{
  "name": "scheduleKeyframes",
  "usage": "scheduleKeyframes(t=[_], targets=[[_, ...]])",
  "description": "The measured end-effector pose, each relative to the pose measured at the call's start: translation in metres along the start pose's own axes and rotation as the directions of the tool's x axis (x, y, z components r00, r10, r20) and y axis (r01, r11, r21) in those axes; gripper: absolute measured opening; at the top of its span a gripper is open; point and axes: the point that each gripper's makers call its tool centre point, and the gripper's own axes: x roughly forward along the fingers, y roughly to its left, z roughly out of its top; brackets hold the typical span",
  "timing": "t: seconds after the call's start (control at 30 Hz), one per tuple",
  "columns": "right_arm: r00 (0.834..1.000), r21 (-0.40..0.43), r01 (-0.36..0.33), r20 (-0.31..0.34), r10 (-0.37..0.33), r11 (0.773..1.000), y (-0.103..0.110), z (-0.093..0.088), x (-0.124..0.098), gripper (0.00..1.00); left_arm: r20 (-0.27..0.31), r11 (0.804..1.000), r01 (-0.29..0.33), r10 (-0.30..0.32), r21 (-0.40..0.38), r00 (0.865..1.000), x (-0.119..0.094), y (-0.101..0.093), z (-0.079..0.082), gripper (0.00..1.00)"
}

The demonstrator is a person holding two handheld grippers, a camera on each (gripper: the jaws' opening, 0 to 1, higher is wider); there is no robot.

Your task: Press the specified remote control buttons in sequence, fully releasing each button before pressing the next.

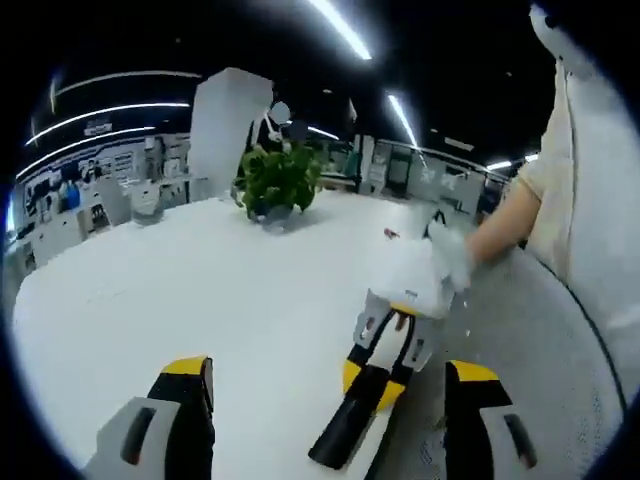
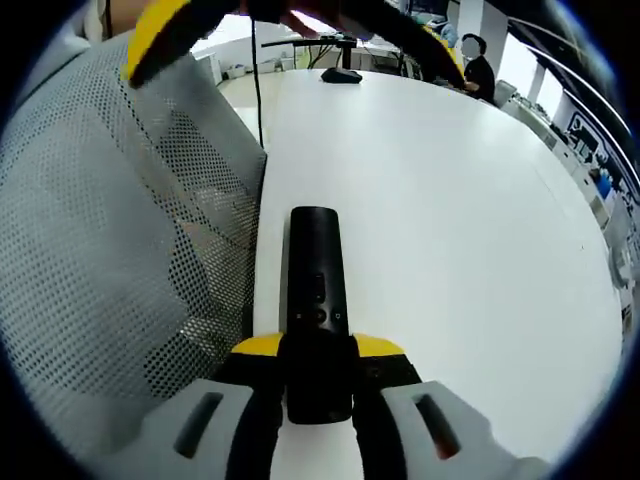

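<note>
Looking forward from the left gripper view: left gripper (image 1: 325, 400) hanging above a white desk (image 1: 200, 300), its two yellow-tipped fingers (image 1: 185, 385) wide apart and holding nothing. Between them, further ahead, the right gripper (image 1: 375, 385) coming in from the right, held by a gloved hand (image 1: 425, 265) of a person in a light shirt. Its yellow tips closed on a remote (image 1: 345, 430), a dark slim bar pointing down toward the camera, near the desk edge. Beside the edge, on the right, a grey mesh chair (image 1: 540, 340). At the far side of the desk, a green plant (image 1: 278, 180) in a pot. Behind it, a white pillar and an office room with ceiling lights.

Seen from the right gripper view: right gripper (image 2: 318, 350) closed on the near end of the black remote (image 2: 316, 290), with yellow tips touching both its sides. Remote stretching away from the camera, just above the white desk (image 2: 450, 230), close to the desk's left edge, small buttons visible on its top face. Left of the edge, the mesh chair (image 2: 120, 230). At the top, the left gripper (image 2: 300, 20), its yellow tips spread. Far end of the desk: some dark small things, too blurred to tell.
</note>
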Motion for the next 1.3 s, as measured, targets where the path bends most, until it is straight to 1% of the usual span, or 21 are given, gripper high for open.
scheduleKeyframes(t=[0.03,0.1,0.17,0.2,0.23,0.3,0.33,0.37,0.43,0.53,0.57,0.6,0.63,0.67,0.73,0.83,0.87,0.93,1.03,1.17,1.3], targets=[[1.000,0.001,0.000,0.000,0.000,1.000,0.000,0.000,0.000,0.24,0.040,0.999,-0.034,0.034,-0.007,0.999,-0.009,0.005,0.007,1.00],[1.000,0.003,0.000,0.000,0.000,1.000,0.000,0.000,0.000,0.24,0.088,0.996,-0.084,0.085,-0.014,0.992,-0.020,0.007,0.016,1.00],[1.000,0.005,0.000,0.000,0.000,1.000,-0.001,0.000,0.001,0.24,0.115,0.990,-0.141,0.144,-0.031,0.983,-0.030,0.009,0.021,1.00],[1.000,0.005,0.001,0.000,-0.001,1.000,-0.001,0.000,0.000,0.24,0.122,0.987,-0.155,0.158,-0.035,0.980,-0.034,0.008,0.022,1.00],[1.000,0.005,0.001,0.000,-0.001,1.000,-0.001,0.000,0.000,0.24,0.127,0.985,-0.170,0.173,-0.039,0.977,-0.037,0.008,0.022,1.00],[1.000,0.007,0.001,0.000,-0.001,1.000,-0.001,0.000,0.000,0.24,0.127,0.973,-0.231,0.232,-0.024,0.964,-0.044,0.009,0.020,1.00],[1.000,0.006,0.002,0.001,-0.002,1.000,-0.001,0.000,0.000,0.24,0.110,0.962,-0.272,0.271,-0.007,0.956,-0.048,0.011,0.015,1.00],[1.000,0.006,0.002,0.001,-0.002,1.000,-0.001,0.000,0.000,0.24,0.113,0.956,-0.293,0.292,-0.008,0.950,-0.051,0.009,0.014,1.00],[1.000,0.006,0.004,0.002,-0.004,1.000,-0.001,-0.001,0.001,0.24,0.111,0.951,-0.310,0.309,-0.005,0.945,-0.053,0.001,0.009,1.00],[1.000,0.008,0.005,0.003,-0.005,1.000,-0.001,-0.001,0.002,0.24,0.095,0.932,-0.363,0.361,0.001,0.928,-0.055,-0.004,0.001,1.00],[1.000,0.009,0.006,0.003,-0.006,1.000,-0.002,-0.002,0.002,0.24,0.095,0.915,-0.404,0.400,0.024,0.912,-0.053,-0.002,0.002,1.00],[1.000,0.010,0.006,0.003,-0.006,1.000,-0.002,-0.002,0.002,0.24,0.105,0.905,-0.425,0.420,0.024,0.901,-0.053,-0.001,0.002,1.00],[1.000,0.010,0.006,0.003,-0.006,1.000,-0.002,-0.002,0.002,0.24,0.127,0.897,-0.442,0.438,0.001,0.890,-0.053,-0.001,0.005,1.00],[1.000,0.010,0.007,0.003,-0.007,1.000,-0.002,-0.002,0.002,0.24,0.132,0.890,-0.456,0.453,-0.009,0.881,-0.054,0.000,0.005,1.00],[1.000,0.012,0.008,0.003,-0.008,1.000,-0.002,-0.002,0.003,0.24,0.136,0.863,-0.505,0.499,0.013,0.856,-0.059,0.010,0.008,1.00],[1.000,0.015,0.009,0.005,-0.009,1.000,-0.003,-0.003,0.004,0.24,0.195,0.848,-0.530,0.524,-0.023,0.829,-0.063,0.013,0.014,1.00],[1.000,0.017,0.009,0.006,-0.010,1.000,-0.003,-0.003,0.004,0.24,0.191,0.844,-0.536,0.529,-0.014,0.827,-0.065,0.015,0.012,1.00],[1.000,0.023,0.011,0.008,-0.011,1.000,-0.003,-0.003,0.004,0.24,0.192,0.834,-0.551,0.544,-0.020,0.817,-0.068,0.019,0.012,1.00],[1.000,0.038,0.010,0.011,-0.010,0.999,-0.003,-0.002,0.004,0.25,0.253,0.843,-0.537,0.526,-0.027,0.812,-0.069,0.016,0.023,1.00],[1.000,0.042,0.004,0.006,-0.005,0.999,-0.004,-0.002,0.004,0.24,0.274,0.843,-0.537,0.525,-0.038,0.806,-0.072,0.016,0.026,1.00],[1.000,0.042,-0.001,0.001,0.001,0.999,-0.007,-0.001,0.004,0.24,0.264,0.843,-0.537,0.525,-0.032,0.809,-0.071,0.018,0.022,1.00]])
